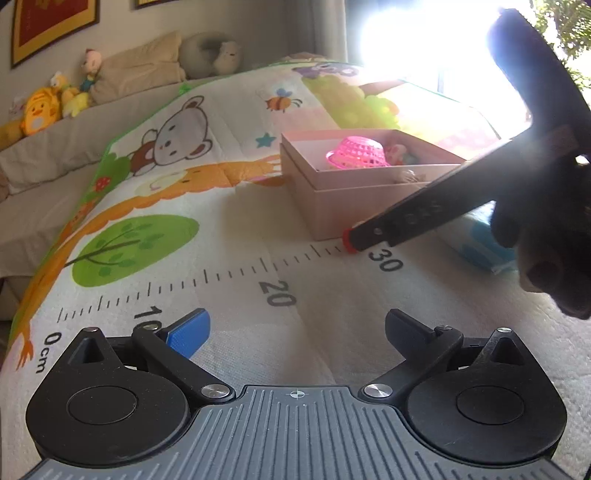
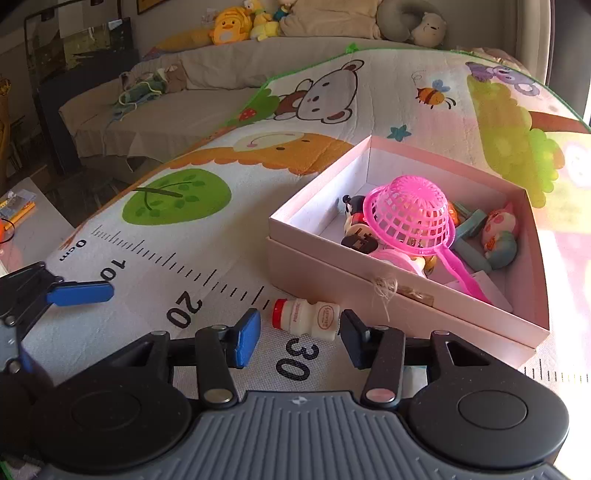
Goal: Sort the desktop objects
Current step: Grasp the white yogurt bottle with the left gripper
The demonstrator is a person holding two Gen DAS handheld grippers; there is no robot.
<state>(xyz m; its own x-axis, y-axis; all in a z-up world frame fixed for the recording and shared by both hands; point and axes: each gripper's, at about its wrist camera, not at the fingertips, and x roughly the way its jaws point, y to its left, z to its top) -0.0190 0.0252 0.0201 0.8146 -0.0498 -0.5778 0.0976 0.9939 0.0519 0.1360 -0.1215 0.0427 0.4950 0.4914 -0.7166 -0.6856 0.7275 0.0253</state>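
A small white drink bottle with a red cap (image 2: 306,317) lies on its side on the play mat, in front of the pink box (image 2: 369,295). My right gripper (image 2: 299,338) is open, its fingers on either side of the bottle, not closed on it. In the left wrist view the right gripper's arm hides the bottle except its red cap (image 1: 348,240). The pink box (image 1: 332,206) holds a pink mesh strainer (image 2: 410,218) and several small toys. My left gripper (image 1: 295,332) is open and empty, low over the mat near the printed ruler.
The cartoon play mat (image 2: 207,236) with a printed ruler covers the table. A sofa with plush toys (image 2: 236,26) lies behind it. A blue and white pack (image 1: 484,247) lies right of the box. My left gripper's blue finger (image 2: 79,293) shows at the left.
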